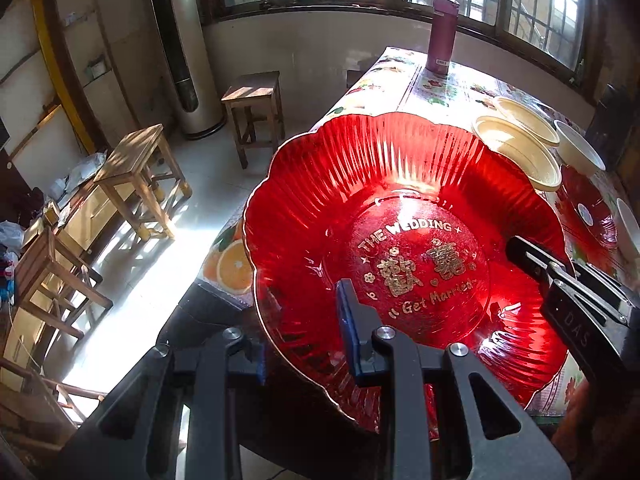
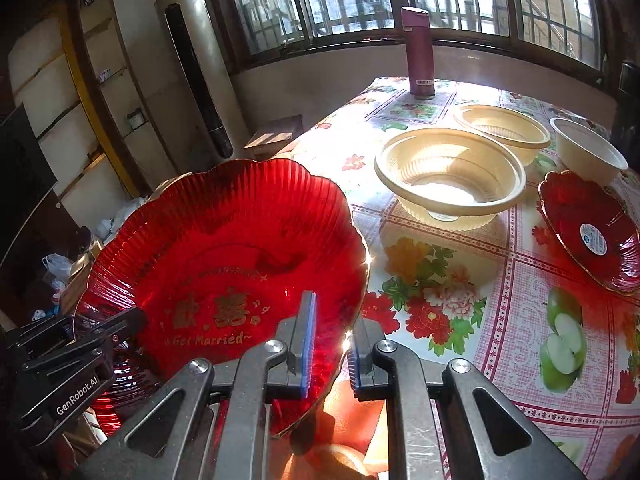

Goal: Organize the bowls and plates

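Note:
A large red glass plate (image 1: 400,208) with a scalloped rim and gold "Get Married" lettering is held between both grippers, over the table's near-left corner. My left gripper (image 1: 304,344) is shut on the plate's near rim, one blue pad inside the dish and the other beneath it. My right gripper (image 2: 330,352) is shut on the opposite rim of the red plate (image 2: 224,248), pads on either side of the glass. Each gripper shows in the other's view: the right one (image 1: 560,280) and the left one (image 2: 80,356). Two cream bowls (image 2: 448,176) (image 2: 504,128), a white bowl (image 2: 588,152) and a smaller red plate (image 2: 592,232) sit on the table.
The table (image 2: 460,280) has a floral oilcloth. A purple flask (image 2: 418,52) stands at its far edge by the window. Wooden stools (image 1: 136,176) (image 1: 256,104) stand on the floor to the left. A tall white appliance (image 2: 196,68) stands in the corner.

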Motion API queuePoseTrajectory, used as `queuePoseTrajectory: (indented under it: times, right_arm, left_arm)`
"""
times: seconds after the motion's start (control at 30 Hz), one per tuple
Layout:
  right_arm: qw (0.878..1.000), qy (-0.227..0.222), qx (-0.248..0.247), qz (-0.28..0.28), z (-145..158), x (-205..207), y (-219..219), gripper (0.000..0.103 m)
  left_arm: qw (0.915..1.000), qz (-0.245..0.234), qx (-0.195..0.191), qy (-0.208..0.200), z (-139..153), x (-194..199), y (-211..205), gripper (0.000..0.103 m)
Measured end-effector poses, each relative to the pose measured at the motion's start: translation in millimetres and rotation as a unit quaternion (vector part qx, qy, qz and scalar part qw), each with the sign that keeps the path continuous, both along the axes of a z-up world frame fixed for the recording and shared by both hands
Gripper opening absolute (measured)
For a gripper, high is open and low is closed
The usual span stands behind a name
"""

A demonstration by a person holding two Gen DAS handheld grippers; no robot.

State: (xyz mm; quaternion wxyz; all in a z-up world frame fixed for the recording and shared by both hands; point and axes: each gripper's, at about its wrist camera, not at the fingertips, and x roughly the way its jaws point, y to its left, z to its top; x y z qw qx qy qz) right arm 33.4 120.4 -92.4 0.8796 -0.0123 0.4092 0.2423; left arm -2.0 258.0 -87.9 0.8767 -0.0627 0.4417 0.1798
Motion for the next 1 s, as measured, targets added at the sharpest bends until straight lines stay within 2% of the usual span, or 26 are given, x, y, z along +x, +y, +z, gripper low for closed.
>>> queuePoseTrajectory:
  times: [0.2, 0.3, 0.33, 0.37, 0.4, 0.47, 0.53, 0.6, 0.7, 0.8, 0.87, 1.0]
  right_arm:
    - [0.999, 0.027, -0.021, 0.006, -20, 4, 9, 0.019]
    - [0.999, 0.039, -0.034, 0.009, -26, 4, 5, 0.023]
    - [0.999, 0.037, -0.029, 0.013, -24, 4, 1, 0.027]
    - [0.999, 0.032, -0.023, 0.015, -21, 2, -5, 0.035]
    - [1.0, 0.022, -0.016, 0.013, -15, 0, -12, 0.04]
    - [1.0, 0.003, 0.013, 0.011, -3, -4, -32, 0.057]
    - [0.999, -0.014, 0.037, 0.014, 9, -8, -55, 0.062]
    - [0.998, -0.029, 0.048, 0.012, 20, -10, -81, 0.064]
    - [0.997, -0.047, 0.062, -0.005, 35, -11, -127, 0.064]
    - [0.996, -0.055, 0.062, -0.043, 50, -6, -177, 0.064]
    - [0.994, -0.049, 0.078, -0.067, 57, -3, -211, 0.064]
    - [0.985, -0.04, 0.113, -0.123, 67, 9, -271, 0.066]
  left_arm:
    - [0.9991, -0.001, -0.019, 0.039, -26, 8, 2, 0.026]
    - [0.999, -0.003, -0.017, 0.042, -30, 7, -3, 0.026]
    - [0.9992, -0.003, -0.012, 0.039, -29, 4, -4, 0.027]
    - [0.9994, -0.003, -0.006, 0.034, -26, 0, -4, 0.028]
    - [0.9996, 0.0, 0.002, 0.027, -23, -6, -4, 0.033]
    - [0.9996, 0.007, 0.027, 0.01, -14, -21, -5, 0.048]
    - [0.9979, 0.008, 0.063, -0.009, -5, -41, -7, 0.067]
    - [0.9945, 0.013, 0.099, -0.032, 7, -58, -9, 0.069]
    - [0.9901, 0.004, 0.117, -0.077, 35, -71, -20, 0.073]
    - [0.9869, -0.047, 0.085, -0.129, 69, -64, -46, 0.077]
    - [0.9808, -0.101, 0.056, -0.157, 86, -50, -72, 0.083]
    - [0.9718, -0.179, 0.004, -0.153, 97, 3, -128, 0.085]
